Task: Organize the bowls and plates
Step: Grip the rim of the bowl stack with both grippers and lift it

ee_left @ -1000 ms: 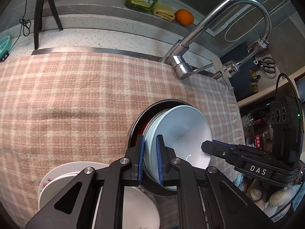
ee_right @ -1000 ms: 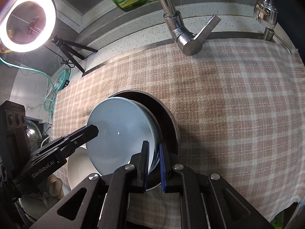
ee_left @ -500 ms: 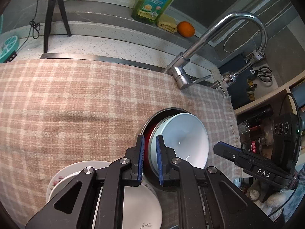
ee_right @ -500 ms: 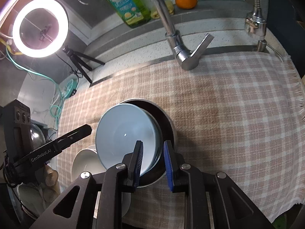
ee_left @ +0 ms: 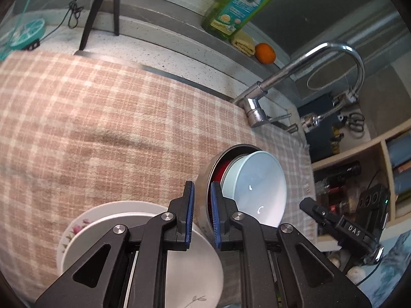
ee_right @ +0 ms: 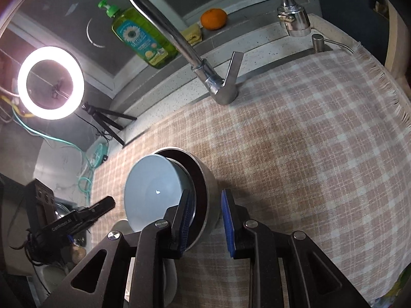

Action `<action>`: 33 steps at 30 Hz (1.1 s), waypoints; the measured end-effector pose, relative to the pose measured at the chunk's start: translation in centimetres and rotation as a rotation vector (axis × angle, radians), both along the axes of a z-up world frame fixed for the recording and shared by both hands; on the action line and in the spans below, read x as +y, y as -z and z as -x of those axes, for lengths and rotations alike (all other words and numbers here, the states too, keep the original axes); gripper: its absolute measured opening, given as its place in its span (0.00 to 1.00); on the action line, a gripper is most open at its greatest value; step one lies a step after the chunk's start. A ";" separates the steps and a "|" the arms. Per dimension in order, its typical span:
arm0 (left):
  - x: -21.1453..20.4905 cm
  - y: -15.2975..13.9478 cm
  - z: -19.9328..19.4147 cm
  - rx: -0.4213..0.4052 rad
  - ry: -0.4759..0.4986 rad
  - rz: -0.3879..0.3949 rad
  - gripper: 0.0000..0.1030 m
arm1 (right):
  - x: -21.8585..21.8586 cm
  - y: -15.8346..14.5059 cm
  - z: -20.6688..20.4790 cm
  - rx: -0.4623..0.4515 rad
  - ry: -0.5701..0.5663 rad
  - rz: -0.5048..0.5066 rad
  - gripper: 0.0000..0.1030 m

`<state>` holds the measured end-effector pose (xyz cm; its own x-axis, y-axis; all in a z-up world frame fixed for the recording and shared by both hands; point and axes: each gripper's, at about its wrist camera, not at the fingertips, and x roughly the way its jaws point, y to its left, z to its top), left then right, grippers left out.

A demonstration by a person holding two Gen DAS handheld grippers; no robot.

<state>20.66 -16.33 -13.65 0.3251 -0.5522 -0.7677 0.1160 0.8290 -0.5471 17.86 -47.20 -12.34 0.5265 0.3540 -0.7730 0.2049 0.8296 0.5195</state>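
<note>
A pale blue bowl [ee_left: 254, 192] sits tilted inside a steel bowl [ee_left: 205, 179] with a dark red lining, on the checked cloth. It also shows in the right wrist view [ee_right: 151, 187], inside the steel bowl [ee_right: 209, 192]. My left gripper [ee_left: 201, 213] is open, its fingers apart above the steel bowl's near rim. A stack of white plates [ee_left: 179, 256], the lower one flowered, lies under it. My right gripper [ee_right: 205, 218] is open, its fingers on either side of the steel bowl's wall without touching it.
A pink checked cloth [ee_left: 102, 128] covers the sink. A chrome tap [ee_left: 303, 77] stands at the back, with a green soap bottle [ee_left: 239, 7], a sponge and an orange [ee_left: 265, 52] on the ledge. A ring light [ee_right: 50, 82] on a tripod stands left.
Both grippers let go of the blue bowl's rim, opened and drew back and up. The blue bowl now rests in the steel bowl.
</note>
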 end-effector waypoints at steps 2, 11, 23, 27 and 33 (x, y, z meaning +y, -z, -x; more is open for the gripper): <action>0.1 0.4 0.1 0.008 -0.010 0.012 0.11 | -0.1 0.0 0.2 -0.011 0.013 -0.015 0.21; -0.3 0.8 0.0 0.016 0.003 -0.004 0.11 | 0.5 0.9 -0.2 0.012 -0.013 -0.023 0.21; -1.7 2.0 -0.6 0.044 0.035 0.011 0.11 | 0.6 2.4 -1.0 0.042 -0.021 -0.088 0.21; -1.9 2.2 -0.8 0.053 0.041 0.009 0.11 | 0.5 2.5 -1.2 0.044 -0.019 -0.085 0.21; -2.2 2.3 -0.9 0.050 0.043 -0.009 0.11 | 0.5 2.9 -1.5 0.057 -0.023 -0.086 0.21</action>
